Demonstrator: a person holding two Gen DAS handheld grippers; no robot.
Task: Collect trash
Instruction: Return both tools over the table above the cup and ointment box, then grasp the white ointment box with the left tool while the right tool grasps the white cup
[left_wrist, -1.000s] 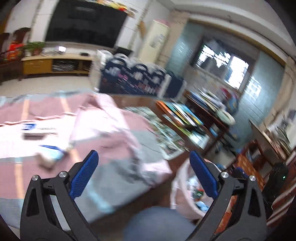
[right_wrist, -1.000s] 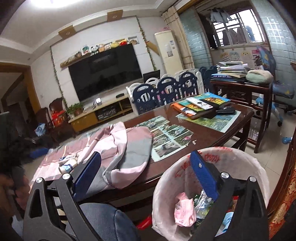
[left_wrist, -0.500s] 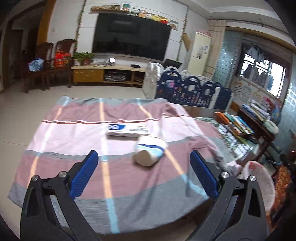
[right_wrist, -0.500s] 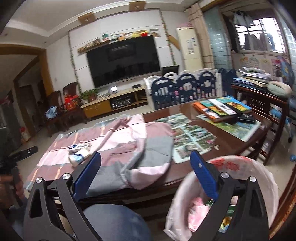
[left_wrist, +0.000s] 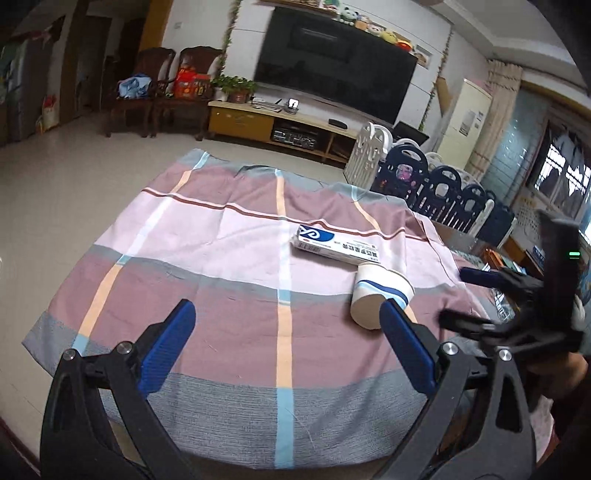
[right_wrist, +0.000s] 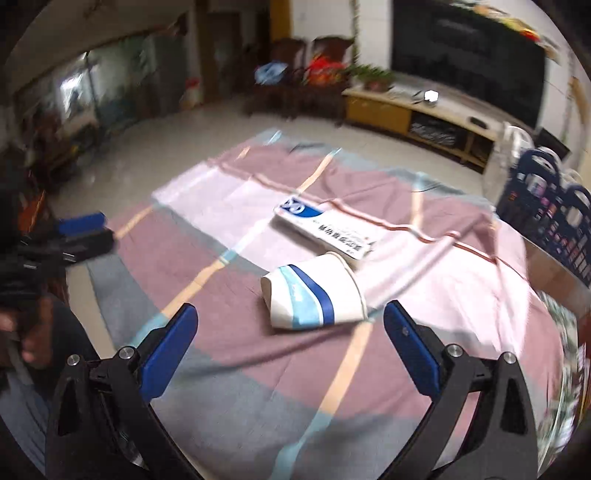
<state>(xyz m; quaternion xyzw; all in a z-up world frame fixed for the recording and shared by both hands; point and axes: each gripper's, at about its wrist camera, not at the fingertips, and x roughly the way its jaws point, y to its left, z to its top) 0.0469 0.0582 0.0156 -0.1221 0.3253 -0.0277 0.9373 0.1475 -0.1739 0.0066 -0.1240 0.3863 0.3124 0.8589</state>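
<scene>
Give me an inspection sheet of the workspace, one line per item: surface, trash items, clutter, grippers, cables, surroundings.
Surface: striped cloth spread over the table.
Trash items: paper cup on its side; flat white and blue box beside its rim, contact unclear.
Clutter: nothing seen on the cloth besides these.
Grippers: left gripper open, empty; right gripper open, empty, facing the cup.
Cables: nothing seen.
Surroundings: television on the wall, low cabinet, wooden chairs, playpen fence.
</scene>
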